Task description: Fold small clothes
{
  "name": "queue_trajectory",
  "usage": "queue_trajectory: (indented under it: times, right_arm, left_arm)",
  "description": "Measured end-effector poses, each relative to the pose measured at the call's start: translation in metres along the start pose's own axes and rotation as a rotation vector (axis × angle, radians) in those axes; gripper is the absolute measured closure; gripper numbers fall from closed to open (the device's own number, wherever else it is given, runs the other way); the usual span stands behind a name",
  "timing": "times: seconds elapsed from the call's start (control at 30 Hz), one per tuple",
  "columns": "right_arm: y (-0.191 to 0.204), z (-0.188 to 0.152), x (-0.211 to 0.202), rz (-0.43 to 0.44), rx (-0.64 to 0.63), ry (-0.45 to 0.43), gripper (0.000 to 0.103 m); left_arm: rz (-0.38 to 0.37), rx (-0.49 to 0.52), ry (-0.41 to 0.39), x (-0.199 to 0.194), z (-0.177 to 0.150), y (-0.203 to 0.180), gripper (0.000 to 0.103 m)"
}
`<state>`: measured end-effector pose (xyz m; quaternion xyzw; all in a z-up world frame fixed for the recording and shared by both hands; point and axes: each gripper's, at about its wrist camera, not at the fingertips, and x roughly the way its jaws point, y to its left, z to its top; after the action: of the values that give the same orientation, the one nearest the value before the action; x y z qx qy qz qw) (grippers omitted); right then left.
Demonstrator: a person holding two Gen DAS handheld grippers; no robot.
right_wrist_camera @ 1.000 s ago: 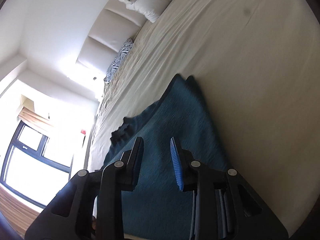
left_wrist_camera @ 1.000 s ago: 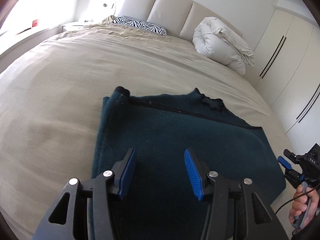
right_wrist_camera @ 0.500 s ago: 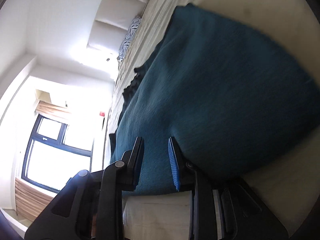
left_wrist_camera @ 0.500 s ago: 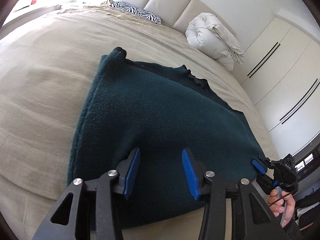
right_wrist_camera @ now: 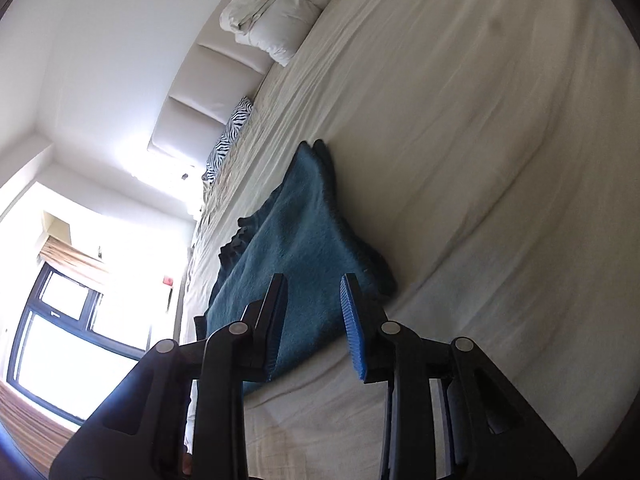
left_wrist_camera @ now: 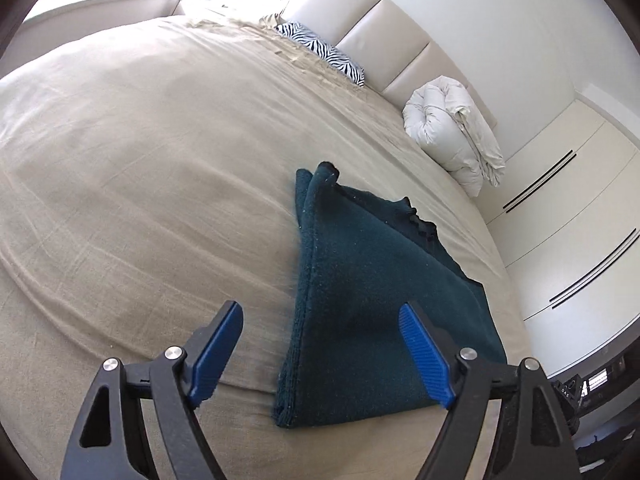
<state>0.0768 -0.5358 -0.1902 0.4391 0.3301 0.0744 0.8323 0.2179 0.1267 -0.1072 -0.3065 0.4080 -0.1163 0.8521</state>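
Observation:
A dark teal fleece garment (left_wrist_camera: 372, 292) lies folded flat on the beige bed; it also shows in the right wrist view (right_wrist_camera: 296, 248). My left gripper (left_wrist_camera: 320, 352) is open wide and empty, held above the garment's near left corner. My right gripper (right_wrist_camera: 314, 320) is open and empty, hovering over the garment's near edge; nothing sits between its blue pads.
The beige bed sheet (left_wrist_camera: 140, 184) spreads to the left and far side. A rolled white duvet (left_wrist_camera: 452, 128) and a zebra pillow (left_wrist_camera: 320, 56) lie by the headboard. White wardrobe doors (left_wrist_camera: 568, 216) stand at the right. A window (right_wrist_camera: 60, 320) is beyond the bed.
Both grippers have pulled back from the garment. The left gripper has opened wider and shifted left; the right gripper has opened a little. The garment lies folded narrower than a second ago.

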Motion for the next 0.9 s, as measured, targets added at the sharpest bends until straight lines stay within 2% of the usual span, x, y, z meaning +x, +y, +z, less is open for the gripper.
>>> queue_trajectory:
  times: [0.03, 0.1, 0.13, 0.17, 0.3, 0.37, 0.47, 0.6, 0.73, 0.8, 0.87, 0.9]
  right_arm:
    - [0.014, -0.002, 0.003, 0.013, -0.027, 0.025, 0.076]
    - [0.044, -0.013, 0.019, 0.041, -0.088, 0.083, 0.062]
    - [0.058, -0.018, 0.03, 0.052, -0.113, 0.108, 0.044]
    - [0.071, -0.021, 0.04, 0.064, -0.134, 0.127, 0.039]
    - [0.116, -0.032, 0.084, 0.111, -0.21, 0.214, 0.039]
    - [0.134, -0.036, 0.107, 0.125, -0.226, 0.273, 0.039]
    - [0.155, -0.04, 0.146, 0.14, -0.239, 0.356, 0.039]
    - [0.17, -0.053, 0.195, 0.166, -0.236, 0.478, 0.039]
    - [0.176, -0.065, 0.239, 0.165, -0.221, 0.563, 0.039]
    - [0.176, -0.07, 0.258, 0.144, -0.22, 0.595, 0.039]
    - [0.17, -0.074, 0.266, 0.098, -0.219, 0.615, 0.04]
    - [0.168, -0.075, 0.271, 0.096, -0.209, 0.618, 0.04]
  left_arm:
    - [-0.014, -0.022, 0.036, 0.008, 0.001, 0.003, 0.021]
    - [-0.049, -0.067, 0.092, 0.023, 0.001, 0.008, 0.021]
    - [-0.06, -0.08, 0.11, 0.028, 0.001, 0.01, 0.022]
    - [-0.064, -0.077, 0.117, 0.032, 0.002, 0.009, 0.022]
    - [-0.11, -0.086, 0.186, 0.053, 0.009, -0.001, 0.022]
    - [-0.107, -0.086, 0.223, 0.063, 0.015, -0.005, 0.022]
    - [-0.127, -0.101, 0.257, 0.073, 0.022, -0.007, 0.026]
    - [-0.13, -0.128, 0.29, 0.084, 0.024, -0.005, 0.042]
    - [-0.125, -0.125, 0.308, 0.088, 0.023, -0.004, 0.053]
    - [-0.119, -0.13, 0.322, 0.089, 0.024, 0.0, 0.075]
    - [-0.126, -0.146, 0.331, 0.093, 0.024, 0.005, 0.084]
    - [-0.135, -0.153, 0.331, 0.093, 0.023, 0.007, 0.085]
